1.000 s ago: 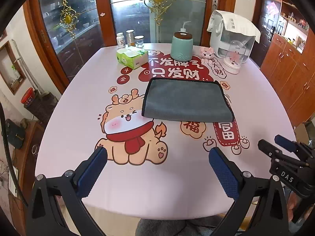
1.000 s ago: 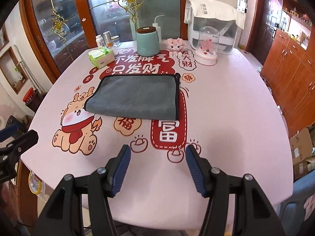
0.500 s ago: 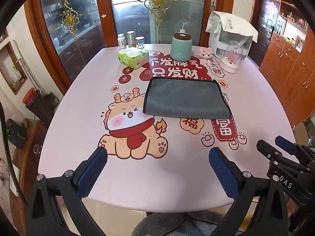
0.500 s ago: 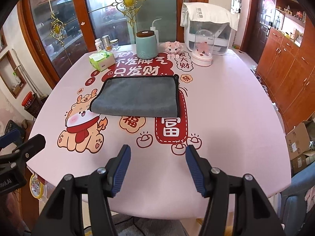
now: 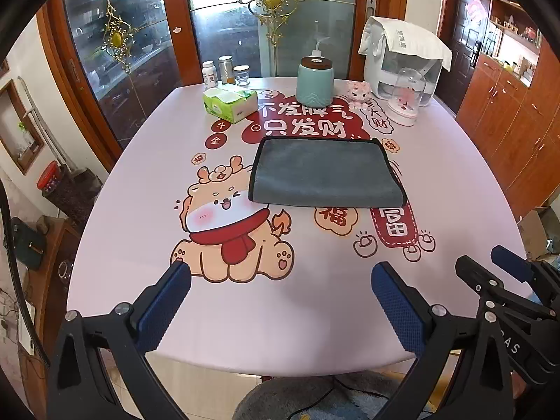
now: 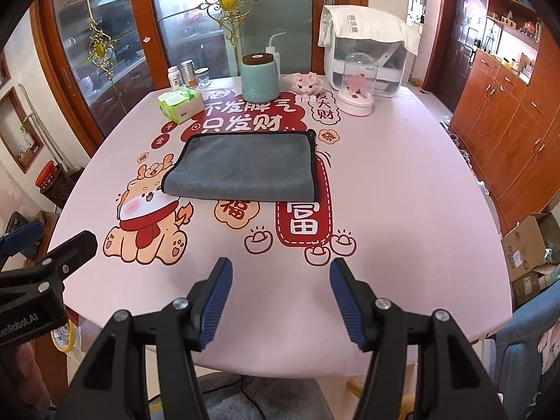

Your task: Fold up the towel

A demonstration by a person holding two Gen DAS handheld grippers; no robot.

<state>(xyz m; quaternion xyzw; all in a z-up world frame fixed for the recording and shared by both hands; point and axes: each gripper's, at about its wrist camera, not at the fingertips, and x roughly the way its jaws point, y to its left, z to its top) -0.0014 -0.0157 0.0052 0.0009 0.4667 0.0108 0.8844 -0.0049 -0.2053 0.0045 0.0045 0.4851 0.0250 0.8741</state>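
Note:
A grey towel (image 5: 325, 172) with a dark hem lies folded flat in the middle of the pink printed table (image 5: 140, 210); it also shows in the right wrist view (image 6: 241, 166). My left gripper (image 5: 280, 269) is open and empty, held over the table's near edge, well short of the towel. My right gripper (image 6: 280, 266) is open and empty, also back at the near edge. The right gripper shows at the right of the left wrist view (image 5: 497, 273), and the left gripper at the left of the right wrist view (image 6: 45, 245).
At the far side stand a green tissue box (image 5: 229, 105), three small jars (image 5: 225, 71), a teal canister (image 5: 314, 82), a pink toy (image 5: 357, 92), a glass dome (image 5: 406, 99) and a covered white appliance (image 5: 402, 56). Wooden cabinets (image 6: 507, 112) line the right; a blue chair (image 6: 525, 343) is near right.
Both grippers have pulled back and up from the table, so the towel looks smaller and the near table edge and floor show. The towel has not moved.

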